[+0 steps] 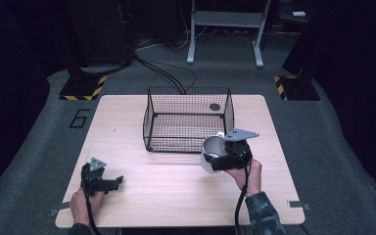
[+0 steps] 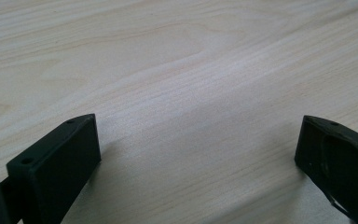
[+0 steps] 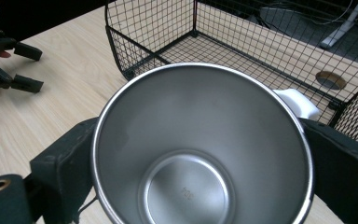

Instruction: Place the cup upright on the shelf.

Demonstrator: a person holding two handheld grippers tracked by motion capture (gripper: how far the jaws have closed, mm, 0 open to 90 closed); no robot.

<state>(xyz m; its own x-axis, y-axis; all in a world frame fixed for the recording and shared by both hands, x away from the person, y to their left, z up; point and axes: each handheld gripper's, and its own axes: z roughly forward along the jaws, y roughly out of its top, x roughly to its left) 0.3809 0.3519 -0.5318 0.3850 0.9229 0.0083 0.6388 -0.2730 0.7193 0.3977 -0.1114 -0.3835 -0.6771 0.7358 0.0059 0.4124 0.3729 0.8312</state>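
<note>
Overhead light brightens the table (image 1: pixel 176 191); dark surroundings, soft, slightly blurred pictures.

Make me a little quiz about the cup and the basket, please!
1. True or false: the steel cup has something inside it.
2. Which gripper holds the cup: A) the left gripper, B) the right gripper?
3. Fill in: the wire basket sits on the wooden ____.

Key:
1. False. The right gripper view looks into the cup and shows a bare bottom.
2. B. Its jaws press the cup's sides. The left gripper's jaws stand wide apart over the table.
3. Table.
</note>
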